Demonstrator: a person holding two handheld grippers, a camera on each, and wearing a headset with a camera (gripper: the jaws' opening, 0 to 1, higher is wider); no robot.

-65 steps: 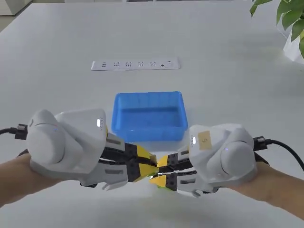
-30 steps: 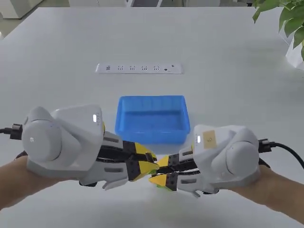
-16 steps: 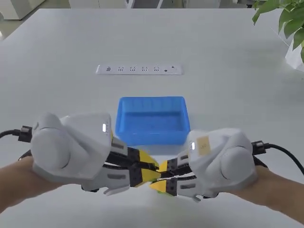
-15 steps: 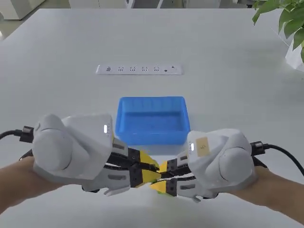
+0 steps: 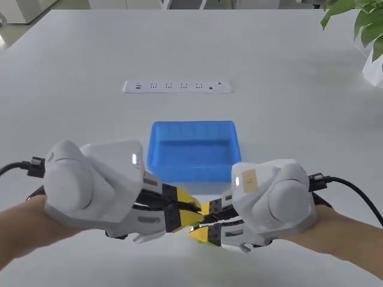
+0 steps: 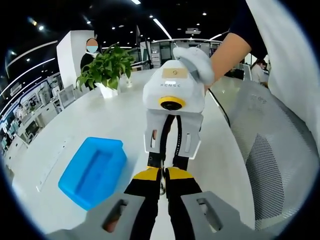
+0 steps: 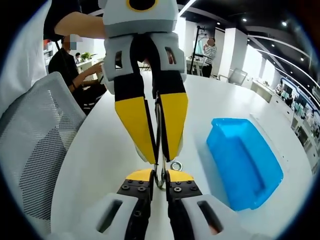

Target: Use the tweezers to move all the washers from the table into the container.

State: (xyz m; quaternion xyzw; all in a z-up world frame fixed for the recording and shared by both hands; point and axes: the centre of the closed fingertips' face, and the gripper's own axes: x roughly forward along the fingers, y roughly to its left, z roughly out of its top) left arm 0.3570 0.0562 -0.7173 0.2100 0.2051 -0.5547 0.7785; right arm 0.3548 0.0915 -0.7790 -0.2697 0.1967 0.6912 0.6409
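Observation:
My two grippers meet tip to tip near the table's front edge. The left gripper [image 5: 195, 211] comes in from the left and the right gripper [image 5: 202, 226] from the right. Thin metal tweezers [image 7: 159, 145] run between them. The left gripper's yellow jaws [image 7: 159, 156] are closed on them, and my right gripper [image 7: 160, 176] pinches the nearer end. One small washer [image 7: 176, 165] lies on the white table just beside the tips. The blue container [image 5: 194, 149] stands right behind the grippers, with nothing visible inside it. In the left gripper view its own jaws [image 6: 163, 173] touch the right gripper's black jaws.
A white power strip [image 5: 177, 87] lies beyond the container. A potted plant [image 5: 359, 24] stands at the table's far right corner. A mesh office chair [image 6: 272, 165] sits by the near table edge. People sit at other desks in the background.
Both grippers stay joined at the tips over the same spot, shifting only slightly. The headset camera has moved a little.

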